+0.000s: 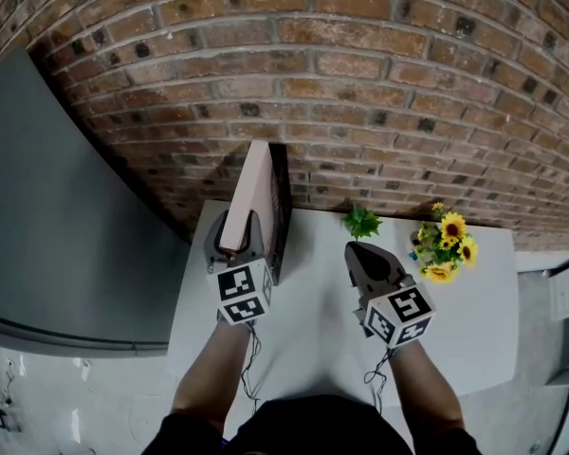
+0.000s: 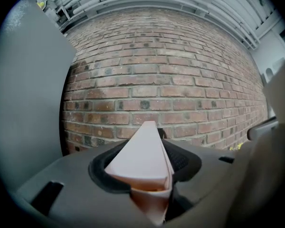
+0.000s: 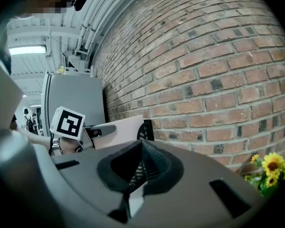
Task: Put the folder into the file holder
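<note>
A pink folder (image 1: 256, 186) stands on edge at the back left of the white table (image 1: 455, 339), pointing at the brick wall. My left gripper (image 1: 236, 237) is shut on its near end, and in the left gripper view the folder (image 2: 145, 156) fills the gap between the jaws. The black mesh file holder (image 1: 281, 207) stands right beside the folder on its right; I cannot tell whether the folder's far end is inside it. My right gripper (image 1: 358, 250) hovers mid-table, shut and empty (image 3: 141, 148). From that side I see the folder (image 3: 118, 129) in front of the holder (image 3: 146, 129).
The brick wall (image 1: 360, 83) runs right behind the table. A tall grey cabinet (image 1: 57, 207) stands off the table's left side. A small green plant (image 1: 362, 222) and a bunch of sunflowers (image 1: 446, 245) sit at the back right of the table.
</note>
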`<control>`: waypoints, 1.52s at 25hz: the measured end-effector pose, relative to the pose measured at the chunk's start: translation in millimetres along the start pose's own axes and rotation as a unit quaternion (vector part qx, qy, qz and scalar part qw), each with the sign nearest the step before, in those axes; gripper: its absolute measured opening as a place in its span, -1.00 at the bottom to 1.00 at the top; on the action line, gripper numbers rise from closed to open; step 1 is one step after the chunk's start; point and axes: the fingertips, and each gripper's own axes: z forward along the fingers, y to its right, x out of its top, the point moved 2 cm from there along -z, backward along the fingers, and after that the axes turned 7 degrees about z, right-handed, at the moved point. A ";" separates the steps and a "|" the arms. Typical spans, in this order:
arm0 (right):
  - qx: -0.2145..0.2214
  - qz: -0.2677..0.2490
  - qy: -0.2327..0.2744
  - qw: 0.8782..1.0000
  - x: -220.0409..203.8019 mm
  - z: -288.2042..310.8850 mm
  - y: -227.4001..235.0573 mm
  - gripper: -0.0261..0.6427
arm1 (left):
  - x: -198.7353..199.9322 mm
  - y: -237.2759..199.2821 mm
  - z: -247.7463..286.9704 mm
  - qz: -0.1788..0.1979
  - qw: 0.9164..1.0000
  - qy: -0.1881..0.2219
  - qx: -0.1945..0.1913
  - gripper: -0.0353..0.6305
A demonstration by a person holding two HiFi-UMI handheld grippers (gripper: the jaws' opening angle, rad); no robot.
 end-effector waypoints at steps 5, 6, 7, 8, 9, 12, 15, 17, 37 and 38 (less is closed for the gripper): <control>-0.004 0.005 0.000 1.000 -1.6 0.3 4.3 -0.92 | -0.1 2.8 5.2 0.004 1.000 -0.004 -0.006 -0.33; -0.004 0.006 0.001 1.000 -1.7 0.4 4.5 -0.91 | 0.0 3.7 5.9 0.006 1.000 -0.004 -0.008 -0.33; -0.004 0.006 0.001 1.000 -1.6 0.6 4.5 -0.92 | -0.1 4.6 6.5 0.008 1.000 -0.004 -0.010 -0.33; -0.004 0.006 0.001 1.000 -1.2 0.8 4.4 -0.91 | -0.2 5.4 7.1 0.011 1.000 -0.004 -0.011 -0.33; -0.004 0.006 0.001 1.000 -0.7 0.8 4.1 -0.91 | -0.5 6.0 7.7 0.015 1.000 -0.004 -0.012 -0.33; -0.002 0.006 0.003 1.000 -0.2 -0.1 3.5 -0.91 | -1.3 6.5 8.4 0.023 1.000 -0.004 -0.012 -0.32; -0.001 0.006 0.006 1.000 1.1 -1.8 2.9 -0.91 | 0.6 6.2 7.8 0.032 0.999 0.004 -0.017 -0.29; 0.001 0.004 0.006 1.000 2.5 -3.5 1.7 -0.91 | 4.4 5.8 5.5 0.040 0.999 0.016 -0.019 -0.24; 0.073 -0.023 0.024 0.997 22.2 -35.0 -29.3 -0.91 | 58.9 3.2 -105.1 0.065 0.994 0.083 0.028 -0.15; 0.078 -0.023 0.025 0.996 23.0 -39.4 -31.1 -0.91 | 59.7 5.5 -113.0 0.064 0.994 0.082 0.031 -0.16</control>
